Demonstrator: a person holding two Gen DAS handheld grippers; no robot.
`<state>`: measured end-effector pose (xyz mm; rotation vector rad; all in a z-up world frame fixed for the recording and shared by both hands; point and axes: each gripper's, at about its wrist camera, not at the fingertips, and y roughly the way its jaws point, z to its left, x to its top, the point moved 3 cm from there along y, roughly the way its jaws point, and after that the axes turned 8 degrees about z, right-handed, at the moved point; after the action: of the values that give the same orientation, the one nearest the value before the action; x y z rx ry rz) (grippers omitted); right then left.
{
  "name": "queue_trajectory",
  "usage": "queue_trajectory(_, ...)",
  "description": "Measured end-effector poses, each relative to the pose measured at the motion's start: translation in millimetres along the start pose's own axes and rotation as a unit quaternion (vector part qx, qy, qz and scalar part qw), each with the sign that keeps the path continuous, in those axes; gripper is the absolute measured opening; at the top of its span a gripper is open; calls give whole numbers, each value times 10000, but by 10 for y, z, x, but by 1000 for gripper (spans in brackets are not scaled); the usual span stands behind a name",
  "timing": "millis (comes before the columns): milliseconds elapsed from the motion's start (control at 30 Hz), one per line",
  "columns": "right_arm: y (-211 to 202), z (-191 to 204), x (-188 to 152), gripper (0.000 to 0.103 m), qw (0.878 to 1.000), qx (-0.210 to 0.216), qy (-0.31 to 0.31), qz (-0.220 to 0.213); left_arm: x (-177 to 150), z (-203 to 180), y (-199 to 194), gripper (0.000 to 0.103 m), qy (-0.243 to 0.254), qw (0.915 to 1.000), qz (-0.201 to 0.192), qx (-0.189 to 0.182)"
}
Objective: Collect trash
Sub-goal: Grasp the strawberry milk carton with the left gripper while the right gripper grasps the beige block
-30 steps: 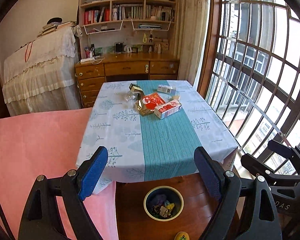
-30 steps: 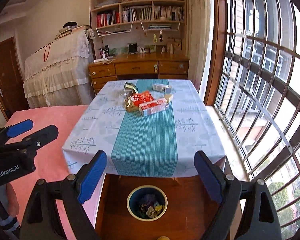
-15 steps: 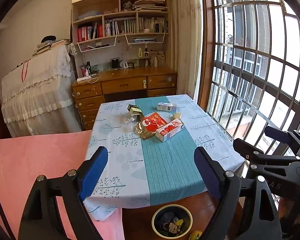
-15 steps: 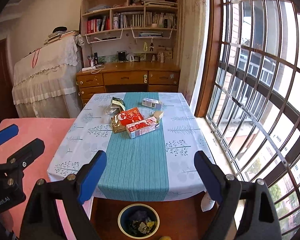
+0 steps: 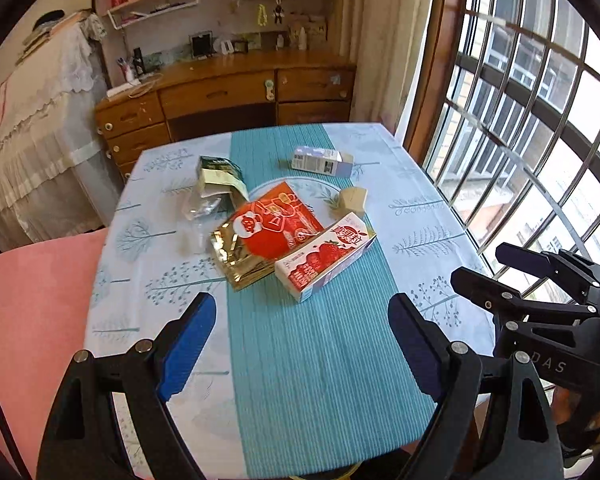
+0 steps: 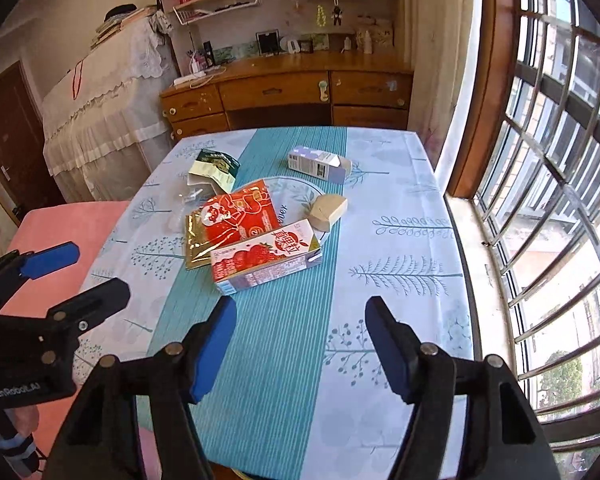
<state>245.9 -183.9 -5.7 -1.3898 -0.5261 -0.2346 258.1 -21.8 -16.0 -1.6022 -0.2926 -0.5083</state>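
Both grippers hang over the table's near edge with jaws spread wide and nothing between them: the left gripper (image 5: 300, 344) and the right gripper (image 6: 300, 340). Nearest ahead, at the table's (image 6: 400, 240) middle on the ribbed teal runner, lies the red-and-white strawberry-print drink carton (image 6: 266, 256), a stiff waxed box with its long axis running crosswise, slightly skewed. It seems closer to the right gripper. Touching it behind is a crinkly gold-and-red foil pouch (image 6: 230, 222). Further off sit a tan paper wedge (image 6: 328, 210), a green-cream packet (image 6: 214, 168) and a small grey-white carton (image 6: 318, 162).
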Motion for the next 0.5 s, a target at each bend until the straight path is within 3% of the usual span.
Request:
queue_trajectory(233, 848, -607, 421, 67, 9959, 414, 37, 804, 614, -249, 1318, 87, 212, 9935, 1106, 176)
queue_trajectory(500, 1376, -872, 723, 67, 9900, 806, 135, 1152, 693, -378, 2031, 86, 680, 9787, 1912, 305)
